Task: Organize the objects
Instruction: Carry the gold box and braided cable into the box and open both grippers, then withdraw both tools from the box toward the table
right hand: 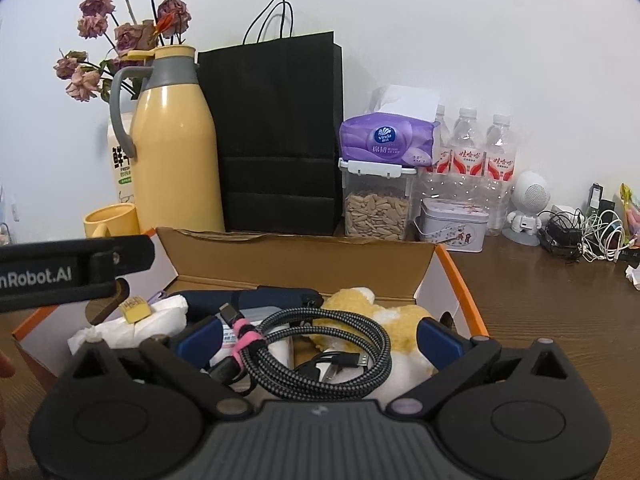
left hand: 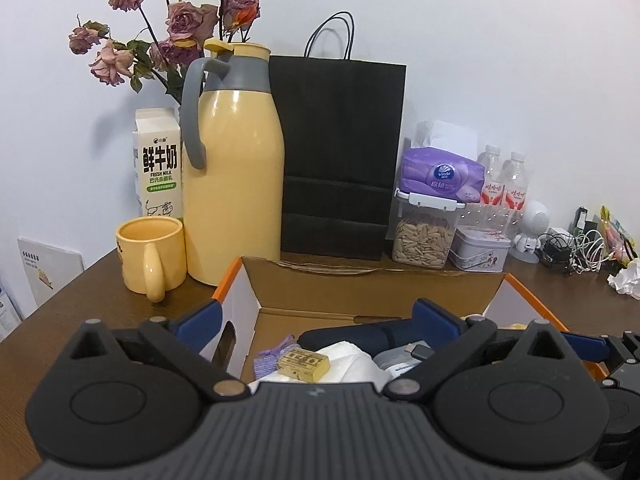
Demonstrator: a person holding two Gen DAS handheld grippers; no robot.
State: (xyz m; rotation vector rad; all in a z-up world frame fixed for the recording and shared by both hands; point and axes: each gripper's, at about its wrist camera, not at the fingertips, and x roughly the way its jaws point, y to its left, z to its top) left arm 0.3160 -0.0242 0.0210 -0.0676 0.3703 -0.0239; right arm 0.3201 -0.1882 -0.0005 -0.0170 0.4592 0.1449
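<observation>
With both held over the box (right hand: pixel 304 258) on the desk (right hand: pixel 532 292), left hand-held gripper (left hand: pixel 316 322) and right hand-held gripper (right hand: pixel 318 334) are spread wide, gripping nothing, likely ready to sort the cable (right hand: pixel 320 350), plush (right hand: pixel 400 316), gold block (left hand: pixel 304 364) inside.

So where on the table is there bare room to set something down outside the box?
Bare wood shows right of the cardboard box, in front of the tin and tangled cables. A smaller patch lies left of the box, in front of the yellow mug. The back wall is crowded: jug, black bag, seed jar, bottles.
</observation>
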